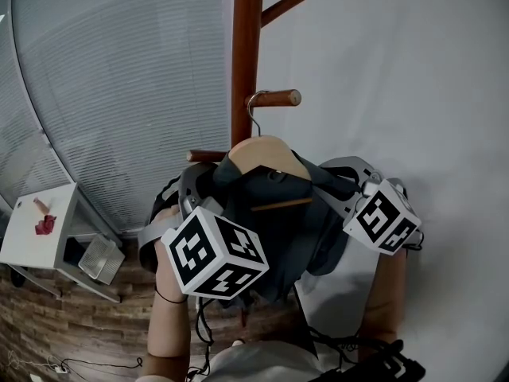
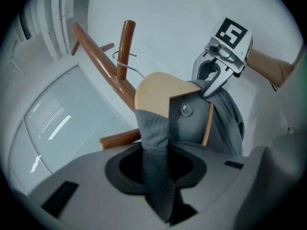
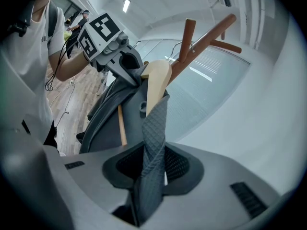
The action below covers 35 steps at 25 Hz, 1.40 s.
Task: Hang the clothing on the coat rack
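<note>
**Release Hazards With the Garment Gripped at Both Shoulders**

**Position.** Locate the dark grey quilted garment (image 1: 282,225) draped on the pale wooden hanger (image 1: 266,153), directly in front of the reddish-brown wooden coat rack pole (image 1: 246,54) and close against it. Read the thin metal hanger hook (image 1: 250,111) as looped over the short wooden peg (image 1: 278,98) jutting from the pole. Treat that seating as likely rather than confirmed, since no view shows how far out from the pole the wire rests.

**Hazards.**
- Expect a slide-off at the peg end away from the pole if the wire sits near that free end at release.
- Expect a tilt of the hanger if one side is released well ahead of the other. Count on the garment slipping off the lower shoulder in that case.
- Guard against fabric catching between the pads on opening. Any drag on withdrawal would pull the hanger out from the pole or strip the garment from it.
- Avoid a downward tug, which could lever the hook off the peg.

**Jaws.**
- Read the left gripper (image 2: 156,164) as clamped, closed down onto a fold of the garment at the hanger shoulder nearer the pole. Note no contact with anything else.
- Read the right gripper (image 3: 151,174) likewise, pinched on a twisted fold of the same garment at the shoulder farther from the pole.
</note>
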{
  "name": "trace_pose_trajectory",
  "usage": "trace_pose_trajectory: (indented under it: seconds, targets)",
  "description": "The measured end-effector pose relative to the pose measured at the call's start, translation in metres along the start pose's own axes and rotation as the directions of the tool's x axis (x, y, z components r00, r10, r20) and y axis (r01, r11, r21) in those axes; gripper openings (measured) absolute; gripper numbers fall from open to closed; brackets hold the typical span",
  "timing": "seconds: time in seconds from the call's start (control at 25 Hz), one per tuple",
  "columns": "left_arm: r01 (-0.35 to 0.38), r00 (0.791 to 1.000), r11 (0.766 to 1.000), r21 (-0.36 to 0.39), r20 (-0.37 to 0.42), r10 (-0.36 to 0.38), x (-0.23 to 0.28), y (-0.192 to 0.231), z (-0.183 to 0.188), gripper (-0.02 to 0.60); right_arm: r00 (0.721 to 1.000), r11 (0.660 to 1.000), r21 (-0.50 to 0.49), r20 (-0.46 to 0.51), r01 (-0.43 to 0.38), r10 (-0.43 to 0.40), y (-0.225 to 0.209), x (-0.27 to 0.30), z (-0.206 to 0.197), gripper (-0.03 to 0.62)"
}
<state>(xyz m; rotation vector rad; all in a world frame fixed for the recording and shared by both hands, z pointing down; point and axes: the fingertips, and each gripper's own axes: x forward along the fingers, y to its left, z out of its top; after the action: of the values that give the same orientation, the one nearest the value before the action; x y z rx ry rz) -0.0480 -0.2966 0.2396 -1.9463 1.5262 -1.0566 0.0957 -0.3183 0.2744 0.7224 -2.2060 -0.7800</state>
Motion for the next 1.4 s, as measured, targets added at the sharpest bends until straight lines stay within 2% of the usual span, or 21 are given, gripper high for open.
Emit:
trace_pose_trajectory:
  seconds: [1.0,1.4]
  targets:
    - [0.011,1.000,1.000,-0.016,0.028,-0.010,0.001,-0.005,-0.002,0.112,1.000,1.000,-0.005,-0.014,-0.004,0.003,0.001,0.001,-0.003,0.109]
    - [-0.023,0.998,0.999,-0.022,0.051,0.024,0.010,0.002,-0.011,0.112,1.000,1.000,0.007,-0.007,-0.008,0.008,-0.001,0.011,0.001,0.109]
